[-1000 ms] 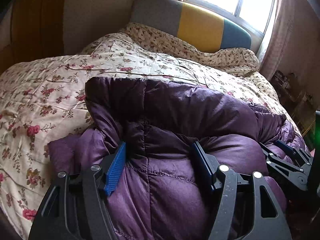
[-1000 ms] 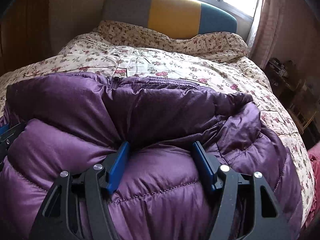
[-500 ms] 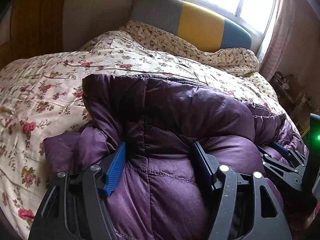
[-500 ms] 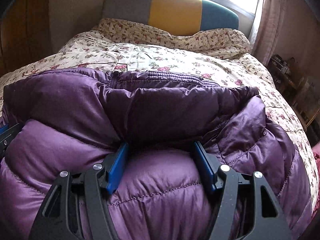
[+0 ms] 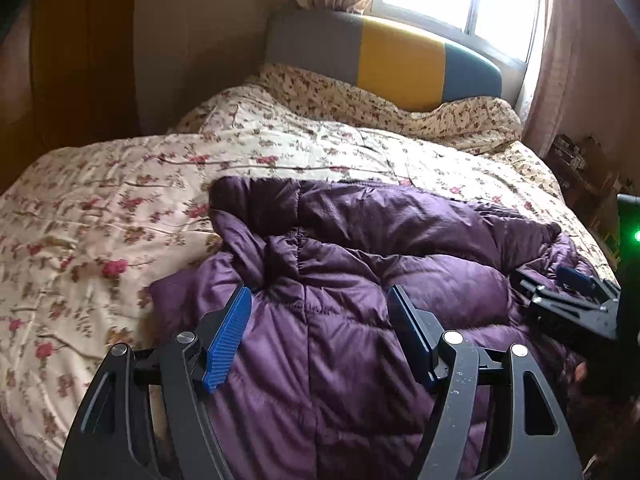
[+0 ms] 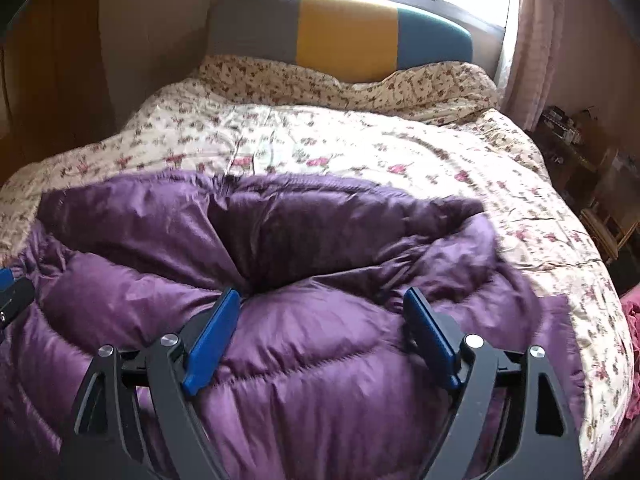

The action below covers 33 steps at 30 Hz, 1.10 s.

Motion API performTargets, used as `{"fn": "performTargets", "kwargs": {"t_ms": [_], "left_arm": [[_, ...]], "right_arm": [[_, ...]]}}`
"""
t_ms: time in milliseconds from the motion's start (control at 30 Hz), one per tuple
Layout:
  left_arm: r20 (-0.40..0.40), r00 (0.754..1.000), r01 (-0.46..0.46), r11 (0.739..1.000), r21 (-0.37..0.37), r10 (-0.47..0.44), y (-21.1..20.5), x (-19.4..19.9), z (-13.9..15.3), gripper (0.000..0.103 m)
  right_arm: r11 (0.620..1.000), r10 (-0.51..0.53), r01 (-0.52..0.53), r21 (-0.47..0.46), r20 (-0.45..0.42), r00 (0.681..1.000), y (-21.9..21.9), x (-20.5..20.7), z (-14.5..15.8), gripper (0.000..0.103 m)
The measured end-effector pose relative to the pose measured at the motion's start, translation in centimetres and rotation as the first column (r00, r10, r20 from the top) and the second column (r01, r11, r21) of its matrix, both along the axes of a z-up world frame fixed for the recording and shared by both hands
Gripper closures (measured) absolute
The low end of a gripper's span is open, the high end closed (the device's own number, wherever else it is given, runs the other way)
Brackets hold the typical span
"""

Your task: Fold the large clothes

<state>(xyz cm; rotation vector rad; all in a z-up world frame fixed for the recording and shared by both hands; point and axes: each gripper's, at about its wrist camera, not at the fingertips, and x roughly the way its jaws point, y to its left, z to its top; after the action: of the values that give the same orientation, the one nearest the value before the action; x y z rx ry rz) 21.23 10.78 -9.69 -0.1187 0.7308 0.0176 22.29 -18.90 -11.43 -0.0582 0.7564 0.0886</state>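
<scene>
A puffy purple down jacket (image 5: 360,240) lies bunched on the flowered quilt, its far part folded over toward me. My left gripper (image 5: 320,296) sits over its left part. The jaws are opening slightly, and padded fabric still bulges between the pads and presses on them. My right gripper (image 6: 320,296) is over the jacket's (image 6: 320,232) right part. Its jaws are opening wide, with the bulge of fabric lying loose between them. The right gripper (image 5: 560,284) also shows at the right edge of the left wrist view.
The flowered quilt (image 6: 360,148) covers the whole bed up to a grey, yellow and teal headboard (image 6: 344,32) under a bright window. A wooden wardrobe (image 5: 80,60) stands left, cluttered shelves (image 6: 580,140) right. A red cloth (image 6: 632,320) lies at the bed's right edge.
Both grippers have drawn up and back from the jacket. The right jaws have spread wider and the pinched fold has slackened and settled onto the bed.
</scene>
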Motion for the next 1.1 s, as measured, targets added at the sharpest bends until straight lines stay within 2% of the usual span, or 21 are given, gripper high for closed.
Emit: {"fn": "performTargets", "kwargs": {"t_ms": [200,433,600,767,933,1100], "left_arm": [[0.038,0.999,0.015,1.000,0.003,-0.016,-0.2,-2.2,1.5,0.033],[0.059,0.997,0.040,0.999,-0.009,-0.040,-1.0,-3.7,2.4,0.033],[0.056,0.996,0.070,0.998,-0.009,-0.069,-2.2,-3.9,2.2,0.033],[0.025,0.995,0.093,0.996,-0.008,-0.093,-3.0,-3.3,1.1,0.033],[-0.038,0.994,0.107,0.994,-0.018,-0.107,-3.2,-1.9,-1.2,0.031],[-0.067,0.991,0.108,0.992,-0.073,-0.113,-2.5,-0.9,-2.9,0.031]], "right_arm": [[0.998,-0.057,0.057,-0.013,0.021,0.998,-3.0,-2.0,1.4,0.019],[0.986,-0.163,0.163,-0.026,-0.001,0.987,-7.9,-3.3,0.8,0.019],[0.979,-0.205,0.205,-0.001,-0.030,0.978,-10.2,-3.6,-0.1,0.017],[0.973,-0.221,0.225,0.047,-0.072,0.973,-11.3,-3.3,-1.6,0.012],[0.972,-0.218,0.224,0.065,-0.091,0.972,-11.4,-3.0,-3.2,0.009],[0.972,-0.216,0.224,0.074,-0.101,0.971,-11.6,-2.8,-3.6,0.008]]}}
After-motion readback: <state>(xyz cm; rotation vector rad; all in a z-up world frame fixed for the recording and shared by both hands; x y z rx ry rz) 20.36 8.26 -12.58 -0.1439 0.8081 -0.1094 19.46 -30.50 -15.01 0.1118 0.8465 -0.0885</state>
